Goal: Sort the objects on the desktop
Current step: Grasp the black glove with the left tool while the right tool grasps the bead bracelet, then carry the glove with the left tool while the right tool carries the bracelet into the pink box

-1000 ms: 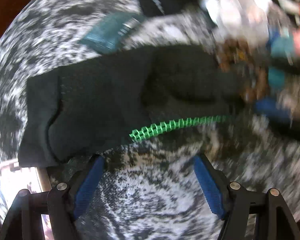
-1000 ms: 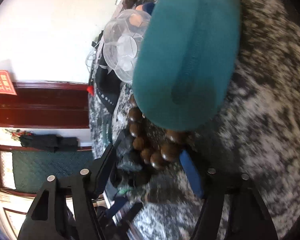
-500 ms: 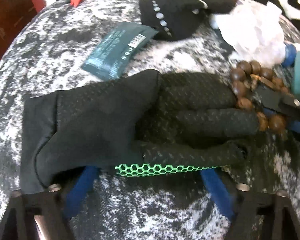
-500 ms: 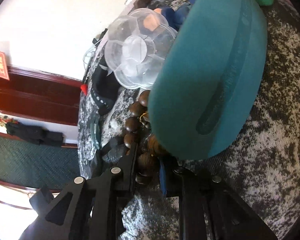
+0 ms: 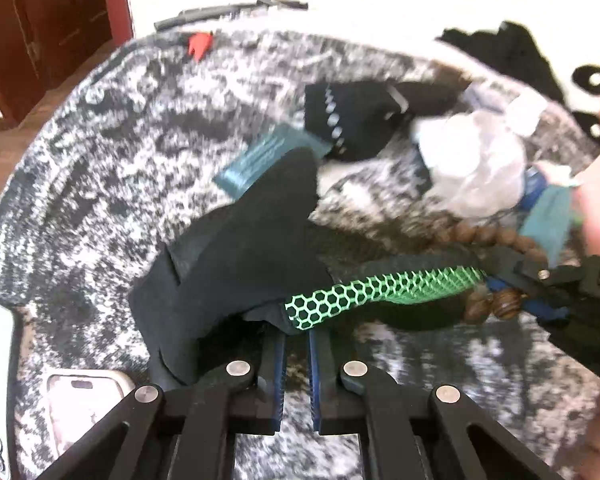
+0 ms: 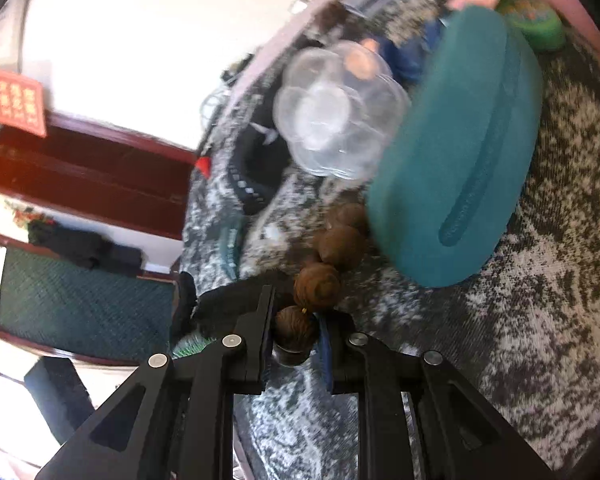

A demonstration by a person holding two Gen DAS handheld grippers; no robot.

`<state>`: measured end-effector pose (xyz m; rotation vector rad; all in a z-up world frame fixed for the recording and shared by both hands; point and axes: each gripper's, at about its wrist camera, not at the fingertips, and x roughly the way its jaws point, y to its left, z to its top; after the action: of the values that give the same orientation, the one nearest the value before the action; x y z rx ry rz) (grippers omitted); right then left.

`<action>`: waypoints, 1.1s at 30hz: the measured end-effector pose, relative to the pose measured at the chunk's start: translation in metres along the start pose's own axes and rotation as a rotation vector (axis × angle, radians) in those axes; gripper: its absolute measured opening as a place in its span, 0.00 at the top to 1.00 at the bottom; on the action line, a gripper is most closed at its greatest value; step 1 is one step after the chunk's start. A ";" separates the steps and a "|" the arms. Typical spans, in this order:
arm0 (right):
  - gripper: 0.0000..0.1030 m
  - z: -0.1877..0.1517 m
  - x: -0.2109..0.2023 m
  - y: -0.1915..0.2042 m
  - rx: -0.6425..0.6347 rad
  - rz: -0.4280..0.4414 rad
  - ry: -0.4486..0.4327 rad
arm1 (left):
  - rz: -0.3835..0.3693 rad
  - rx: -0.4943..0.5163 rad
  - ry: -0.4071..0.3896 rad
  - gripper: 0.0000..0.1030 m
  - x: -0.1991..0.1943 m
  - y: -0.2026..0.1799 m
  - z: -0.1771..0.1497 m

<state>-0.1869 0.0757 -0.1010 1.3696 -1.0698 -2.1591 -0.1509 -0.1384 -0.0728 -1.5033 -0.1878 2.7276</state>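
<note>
Far left in the left wrist view, a phone [image 5: 82, 404] lies on the speckled grey cloth [image 5: 112, 152]. Next along, the black glove [image 5: 236, 260] with its green honeycomb finger [image 5: 380, 288] is bunched up and raised off the cloth; the left gripper [image 5: 297, 354] has its jaws drawn in close, clamped on the glove's lower edge. Behind it a teal packet [image 5: 256, 158] peeks out, then a second black glove [image 5: 352, 118], then a clear plastic dish [image 5: 476, 168]. On the right, the right gripper [image 5: 540, 280] reaches in among the wooden beads [image 5: 496, 236], right at the green fingertip.

Over in the right wrist view, the right gripper [image 6: 294, 334] is pinched tight on one bead of the bead string [image 6: 318, 286], the rest trailing up toward the teal zip case [image 6: 456, 148]. The dish [image 6: 336, 116] sits just beside the case, and a green toy [image 6: 536, 16] lies past it at the far right.
</note>
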 end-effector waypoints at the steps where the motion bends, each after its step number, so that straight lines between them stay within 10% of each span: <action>1: 0.81 -0.001 -0.005 0.004 -0.017 0.004 -0.004 | -0.006 -0.003 -0.010 0.95 -0.006 0.000 0.000; 12: 0.81 -0.021 -0.050 0.040 -0.172 -0.024 -0.062 | -0.059 -0.023 -0.113 0.95 -0.070 -0.011 -0.007; 33: 0.81 -0.074 -0.244 0.115 -0.596 -0.213 -0.595 | -0.245 0.063 -0.331 0.95 -0.178 -0.098 -0.009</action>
<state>-0.0193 0.1300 0.1161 0.6018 -0.3682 -2.8166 -0.0525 -0.0538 0.0834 -0.9344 -0.2680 2.7292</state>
